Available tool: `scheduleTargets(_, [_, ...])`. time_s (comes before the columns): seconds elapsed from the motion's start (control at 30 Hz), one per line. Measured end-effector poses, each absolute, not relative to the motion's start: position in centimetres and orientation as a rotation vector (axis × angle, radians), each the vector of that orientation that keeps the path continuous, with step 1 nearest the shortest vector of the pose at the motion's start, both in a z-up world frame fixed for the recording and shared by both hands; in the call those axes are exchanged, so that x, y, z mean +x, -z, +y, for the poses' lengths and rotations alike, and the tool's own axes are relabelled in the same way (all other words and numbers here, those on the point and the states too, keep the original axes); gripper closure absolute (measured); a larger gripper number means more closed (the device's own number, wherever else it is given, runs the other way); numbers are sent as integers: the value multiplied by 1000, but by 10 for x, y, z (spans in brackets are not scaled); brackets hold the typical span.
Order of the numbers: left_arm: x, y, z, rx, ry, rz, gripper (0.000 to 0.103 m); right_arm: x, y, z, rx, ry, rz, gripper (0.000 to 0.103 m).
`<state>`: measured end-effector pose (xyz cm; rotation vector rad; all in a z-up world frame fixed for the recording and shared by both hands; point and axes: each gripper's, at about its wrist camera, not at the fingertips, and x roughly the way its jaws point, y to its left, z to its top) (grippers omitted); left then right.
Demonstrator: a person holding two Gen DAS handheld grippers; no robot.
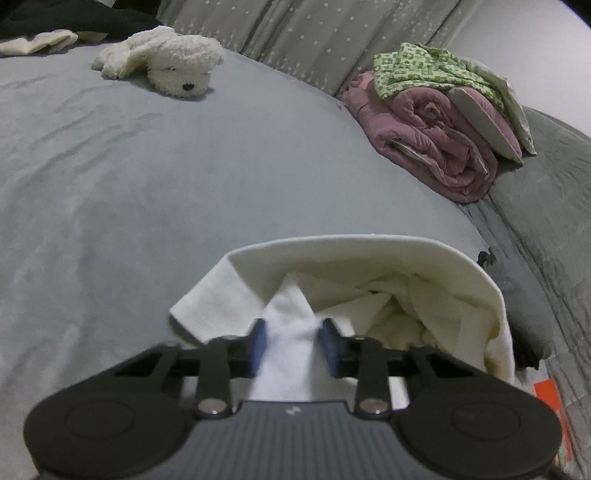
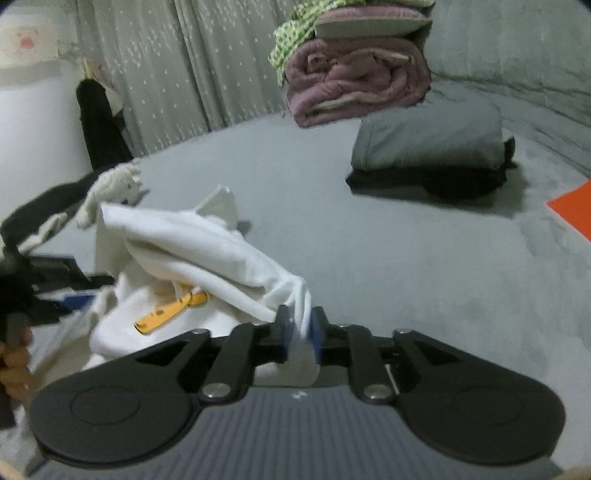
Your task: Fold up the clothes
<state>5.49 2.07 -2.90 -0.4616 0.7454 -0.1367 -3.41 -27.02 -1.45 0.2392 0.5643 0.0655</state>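
Observation:
A white garment [image 1: 369, 266] lies bunched on the grey bed sheet [image 1: 166, 192], its far edge curled up like a hood. My left gripper [image 1: 291, 343] has a fold of this cloth filling the gap between its blue pads, which press on both sides. In the right wrist view the same white garment [image 2: 192, 243] drapes from left to right and shows a yellow print [image 2: 170, 310]. My right gripper [image 2: 301, 328] pinches a corner of it between nearly closed pads. The left gripper [image 2: 74, 295] and a hand [image 2: 14, 362] show at the left edge there.
A white plush dog [image 1: 166, 62] lies at the far side of the bed. A rolled purple quilt [image 1: 436, 147] with green patterned cloth on top sits at the back right, beside a grey pillow [image 2: 428, 140]. An orange object [image 2: 572, 210] is at the right edge. Curtains [image 1: 314, 33] hang behind.

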Motion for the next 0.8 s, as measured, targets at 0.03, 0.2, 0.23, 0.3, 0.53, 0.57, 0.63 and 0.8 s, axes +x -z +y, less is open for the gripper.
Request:
scheduleTargets(0.03, [53,28,21,-454,132,741,92,-33,11,-270,241,-74,547,48])
scheduleTargets(0.2, [40,19,18,-393,114,699,99,-31,-8,-255,212,-113,476,46])
scheduleTargets(0.23, [36,16,17,-373,116,686,99,-29,-11,-251,206,-118,465,45])
scheduleTargets(0.3, [26,10,18,-335,121,660,99,-26,-16,-243,203,-131,449,45])
scheduleTargets(0.53, [-8,-6,38,-302,177,608,100,-11,-21,-212,178,-174,436,44])
scheduleTargets(0.57, [-12,-8,42,-304,185,610,100,-10,-21,-208,169,-181,435,44])
scheduleTargets(0.63, [-22,-10,49,-307,201,615,100,-8,-21,-200,153,-194,435,44])
scheduleTargets(0.8, [-45,-19,62,-299,240,602,103,0,-20,-179,125,-222,437,44])
